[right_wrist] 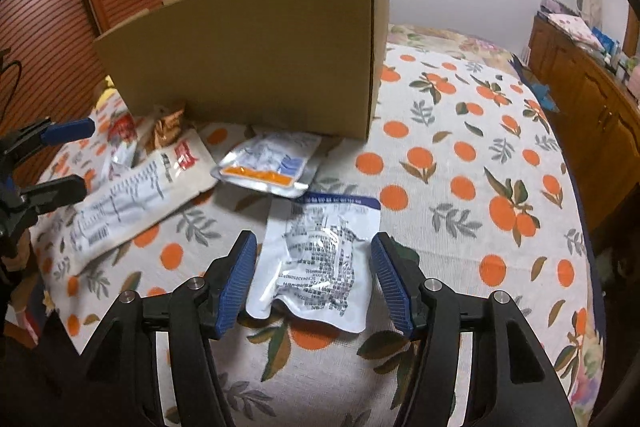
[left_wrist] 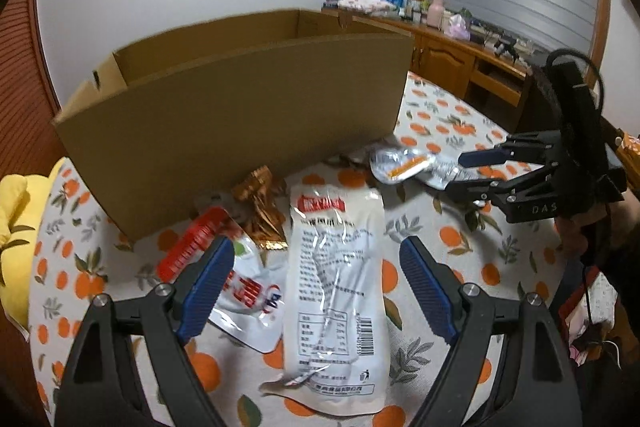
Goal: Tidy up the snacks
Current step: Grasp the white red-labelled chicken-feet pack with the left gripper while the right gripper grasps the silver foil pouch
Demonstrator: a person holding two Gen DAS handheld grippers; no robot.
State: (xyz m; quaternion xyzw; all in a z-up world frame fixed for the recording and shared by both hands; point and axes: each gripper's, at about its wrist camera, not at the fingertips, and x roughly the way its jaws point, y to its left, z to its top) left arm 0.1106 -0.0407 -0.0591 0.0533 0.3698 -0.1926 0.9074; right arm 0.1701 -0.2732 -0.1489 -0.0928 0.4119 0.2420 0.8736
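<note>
snacks: several pouches lie flat on the orange-print cloth (right_wrist: 460, 131), in front of the box (right_wrist: 256, 63)
long pouch (left_wrist: 336, 291): white, back side up, between the left gripper's (left_wrist: 318, 283) fingers, not touched
blue pouch (right_wrist: 320, 255): crinkled, between the right gripper's (right_wrist: 314, 279) fingers, not touched
orange-stripe pouch (right_wrist: 268, 163): just in front of the box, touching the blue pouch's far edge
red pouch (left_wrist: 188, 247): by the left finger, partly under a white one
gold wrapper (left_wrist: 260, 199): against the box base
left fingers: wide open
right fingers: wide open
box: cardboard, upright, top open
</note>
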